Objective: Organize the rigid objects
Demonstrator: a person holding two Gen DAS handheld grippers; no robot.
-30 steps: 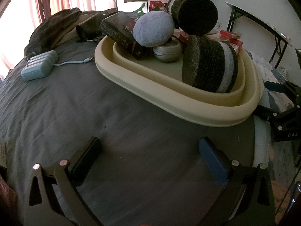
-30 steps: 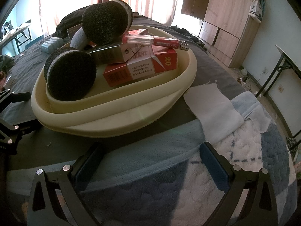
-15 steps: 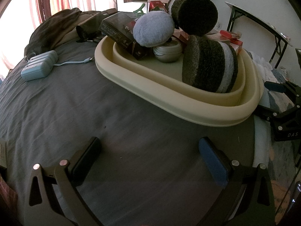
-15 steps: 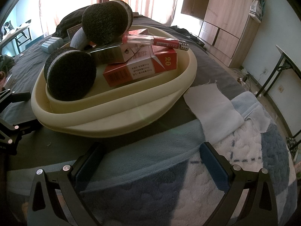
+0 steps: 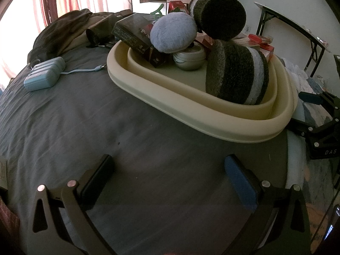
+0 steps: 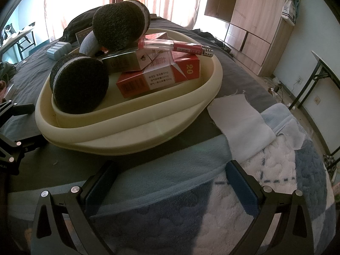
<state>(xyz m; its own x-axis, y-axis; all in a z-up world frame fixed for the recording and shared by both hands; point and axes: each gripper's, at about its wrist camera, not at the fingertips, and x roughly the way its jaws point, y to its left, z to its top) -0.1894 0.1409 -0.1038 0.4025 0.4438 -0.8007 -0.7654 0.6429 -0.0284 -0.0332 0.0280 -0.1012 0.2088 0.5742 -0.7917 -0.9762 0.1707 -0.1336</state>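
Left gripper, right gripper: jaws wide, seemingly empty

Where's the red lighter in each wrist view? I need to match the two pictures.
Left wrist: red lighter far right at the back, on the boxes, partly hidden behind the striped roll.
Right wrist: upper centre, topmost on the stacked boxes.
Shared landmark: cream tray.

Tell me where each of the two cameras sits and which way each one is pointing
Left wrist: on the left claw, low over the grey sheet, facing the cream tray; its own open fingers show, plus the right claw at the right edge.
Right wrist: on the right claw, over the fleecy blanket, facing the tray's other side; its open fingers show, with the left claw at the left edge.
Shared: tray, both striped rolls, blue power bank.
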